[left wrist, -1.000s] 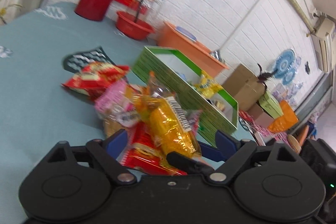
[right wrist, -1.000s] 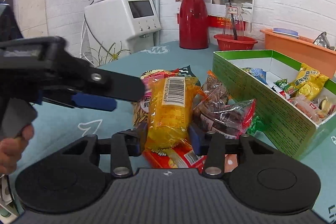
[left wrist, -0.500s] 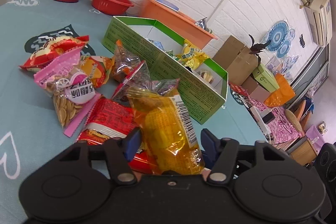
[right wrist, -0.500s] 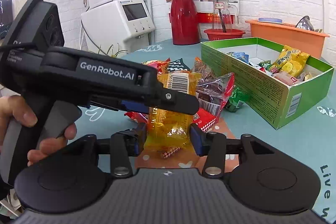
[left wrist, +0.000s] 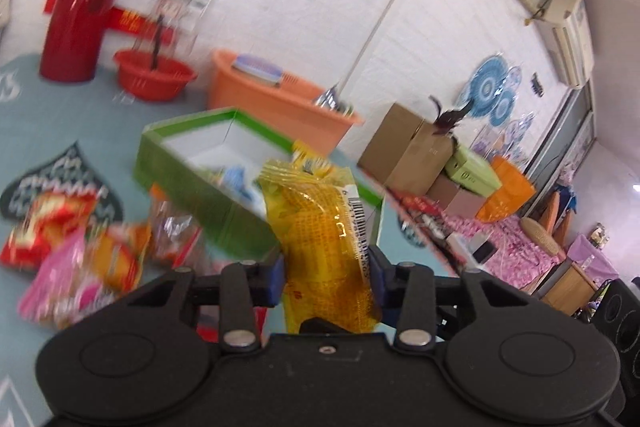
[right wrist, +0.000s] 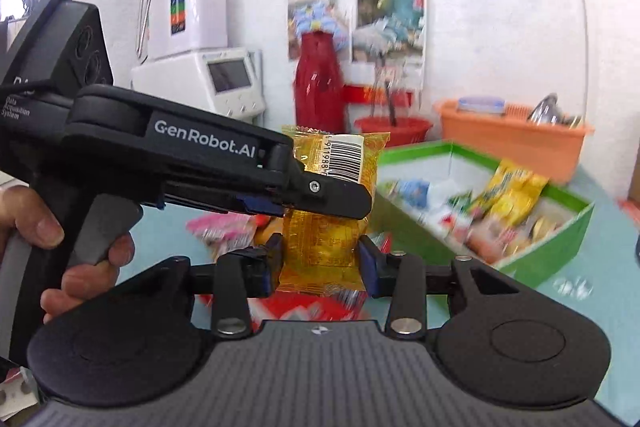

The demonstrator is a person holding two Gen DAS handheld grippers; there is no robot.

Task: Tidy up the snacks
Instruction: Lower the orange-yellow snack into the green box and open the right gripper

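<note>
A yellow-orange snack packet [left wrist: 324,243] with a barcode is held in the air by both grippers. My left gripper [left wrist: 326,277] is shut on it; in the right wrist view the left gripper's body crosses from the left and clamps the packet [right wrist: 320,243] from the side. My right gripper [right wrist: 318,265] is shut on the packet's lower part. A green cardboard box [left wrist: 208,203] with white inside stands on the teal table and holds several snacks [right wrist: 508,195]. Loose snack bags [left wrist: 76,255] lie on the table at the left.
A red thermos [left wrist: 80,11], a red bowl [left wrist: 154,75] and an orange basin [left wrist: 272,103] stand at the table's far edge. A white appliance [right wrist: 216,79] stands at the back left. Cardboard boxes [left wrist: 408,147] stand beyond the table.
Both grippers have lifted the yellow packet up off the snack pile. The left gripper has shut tighter on it. The view now points more toward the green box.
</note>
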